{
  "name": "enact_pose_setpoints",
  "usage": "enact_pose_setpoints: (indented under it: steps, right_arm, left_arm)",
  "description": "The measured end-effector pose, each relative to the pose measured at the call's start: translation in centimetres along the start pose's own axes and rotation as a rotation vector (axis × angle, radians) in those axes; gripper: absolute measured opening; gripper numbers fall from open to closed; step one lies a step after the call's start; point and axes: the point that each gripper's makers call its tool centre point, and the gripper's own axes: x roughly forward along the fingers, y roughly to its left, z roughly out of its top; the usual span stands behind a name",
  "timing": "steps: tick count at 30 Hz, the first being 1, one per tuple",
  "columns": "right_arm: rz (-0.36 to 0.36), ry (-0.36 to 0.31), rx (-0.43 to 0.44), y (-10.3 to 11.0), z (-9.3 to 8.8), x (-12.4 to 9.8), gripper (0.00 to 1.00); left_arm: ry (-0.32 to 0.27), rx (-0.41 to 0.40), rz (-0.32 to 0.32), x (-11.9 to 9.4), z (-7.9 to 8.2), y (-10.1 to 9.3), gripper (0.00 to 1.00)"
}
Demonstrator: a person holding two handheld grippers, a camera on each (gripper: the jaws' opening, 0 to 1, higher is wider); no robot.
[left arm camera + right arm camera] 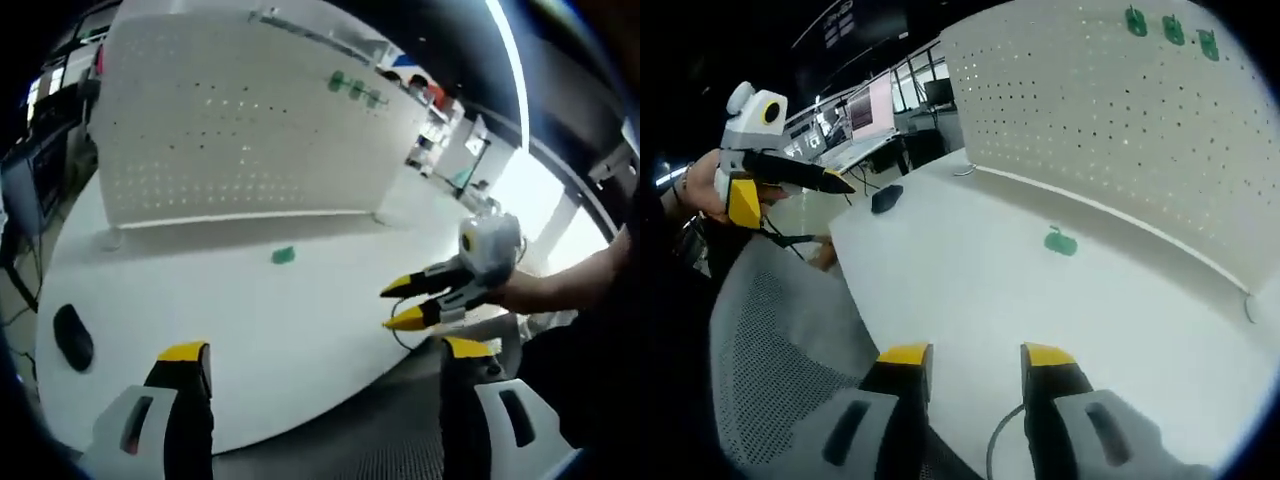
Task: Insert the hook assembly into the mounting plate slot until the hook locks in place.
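A small green hook assembly lies on the white table, in front of the upright white pegboard mounting plate. In the right gripper view the hook assembly lies well ahead of my right gripper, whose jaws stand open and hold nothing. My left gripper is open too, hanging over the table's near edge and far from the hook. The right gripper enters from the right, held by a hand, its yellow tips apart. Three green hooks hang high on the plate.
A black mouse rests on the table at the left. A grey mesh chair back lies under both grippers at the table's near edge. The left gripper hovers at the upper left in the right gripper view. Desks with monitors stand behind.
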Motion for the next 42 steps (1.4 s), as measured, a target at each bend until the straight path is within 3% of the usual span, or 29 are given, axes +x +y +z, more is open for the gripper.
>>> enact_pose_setpoints:
  steps: [5, 15, 25, 33, 42]
  right_arm:
    - [0.016, 0.001, 0.020, -1.7, 1.0, 2.2, 0.32]
    - [0.012, 0.051, -0.093, -5.7, 3.5, 6.4, 0.30]
    - [0.006, 0.091, -0.176, -8.2, 5.7, 9.9, 0.27]
    - [0.000, 0.125, -0.345, -9.7, 6.7, 12.6, 0.19]
    - [0.025, 0.166, -0.427, -9.6, 7.0, 13.7, 0.01]
  left_arm:
    - [0.022, -0.007, -0.009, 0.6, -0.3, -0.1, 0.96]
    - [0.024, -0.054, -0.021, 1.3, 0.3, 0.2, 0.98]
    - [0.030, -0.097, 0.001, 1.5, -0.1, 1.3, 0.97]
    - [0.033, -0.115, 0.007, 1.7, -0.4, 1.5, 0.97]
    - [0.046, -0.111, 0.004, 1.9, -0.3, 1.7, 0.97]
